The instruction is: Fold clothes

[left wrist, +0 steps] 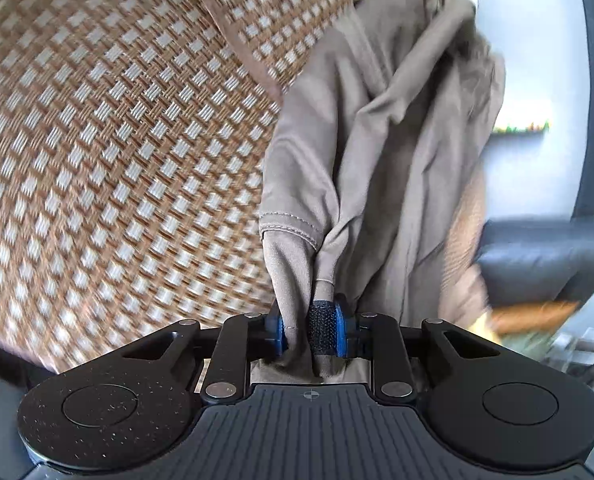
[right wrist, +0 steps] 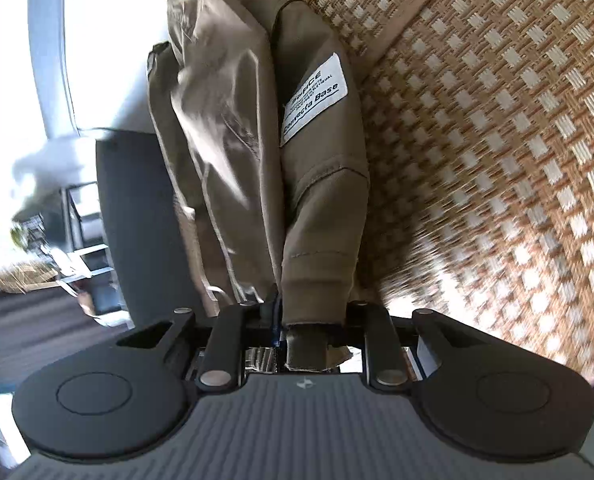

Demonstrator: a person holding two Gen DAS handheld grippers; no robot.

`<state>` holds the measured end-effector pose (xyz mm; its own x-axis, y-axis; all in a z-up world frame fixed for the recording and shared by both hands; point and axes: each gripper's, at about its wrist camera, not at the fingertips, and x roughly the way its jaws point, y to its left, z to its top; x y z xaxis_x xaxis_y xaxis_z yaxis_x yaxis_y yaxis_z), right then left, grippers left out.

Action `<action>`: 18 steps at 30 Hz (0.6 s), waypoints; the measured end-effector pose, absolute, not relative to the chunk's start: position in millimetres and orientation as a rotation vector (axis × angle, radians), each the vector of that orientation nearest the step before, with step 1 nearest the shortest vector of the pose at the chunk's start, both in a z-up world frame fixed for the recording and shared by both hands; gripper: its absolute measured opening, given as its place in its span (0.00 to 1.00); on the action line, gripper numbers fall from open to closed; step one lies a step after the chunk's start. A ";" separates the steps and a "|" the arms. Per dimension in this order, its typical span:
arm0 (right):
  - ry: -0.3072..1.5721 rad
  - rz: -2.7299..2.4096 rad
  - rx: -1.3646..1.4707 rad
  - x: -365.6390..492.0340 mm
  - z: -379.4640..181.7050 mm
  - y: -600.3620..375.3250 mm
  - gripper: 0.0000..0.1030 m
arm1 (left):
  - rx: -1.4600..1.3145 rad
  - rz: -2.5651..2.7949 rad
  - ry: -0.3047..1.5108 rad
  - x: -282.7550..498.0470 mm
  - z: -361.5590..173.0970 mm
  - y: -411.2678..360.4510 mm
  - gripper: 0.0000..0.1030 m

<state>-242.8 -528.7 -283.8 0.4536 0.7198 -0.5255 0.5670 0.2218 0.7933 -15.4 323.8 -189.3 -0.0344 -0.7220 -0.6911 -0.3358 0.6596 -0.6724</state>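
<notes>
A tan-brown garment (left wrist: pixel 377 152) hangs stretched in the air above a woven checked mat (left wrist: pixel 117 140). My left gripper (left wrist: pixel 311 332) is shut on a bunched hem of the garment, cloth pinched between its blue-backed pads. My right gripper (right wrist: pixel 309 320) is shut on another hemmed edge of the same garment (right wrist: pixel 309 208), which covers its fingertips. A white printed label (right wrist: pixel 315 100) is sewn on the cloth in the right wrist view. The mat (right wrist: pixel 497 140) lies to the right there.
A brown fabric border (left wrist: pixel 237 40) edges the mat. A dark padded chair or seat (left wrist: pixel 545 256) stands past the garment; it shows in the right wrist view (right wrist: pixel 145 220) too. Shelving and small clutter (right wrist: pixel 57 248) sit at the far left beside a bright wall.
</notes>
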 end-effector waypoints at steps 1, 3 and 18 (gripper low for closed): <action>1.218 0.158 1.479 -240.0 -276.9 -532.1 0.22 | -0.910 -0.375 1.628 -16.9 -180.3 330.1 0.19; 1.233 0.166 1.522 -231.5 -260.6 -539.3 0.22 | -0.940 -0.360 1.618 -14.1 -161.4 332.6 0.19; 1.295 0.136 1.740 -118.4 -165.2 -594.9 0.23 | -1.170 -0.170 1.431 35.6 -62.4 299.0 0.23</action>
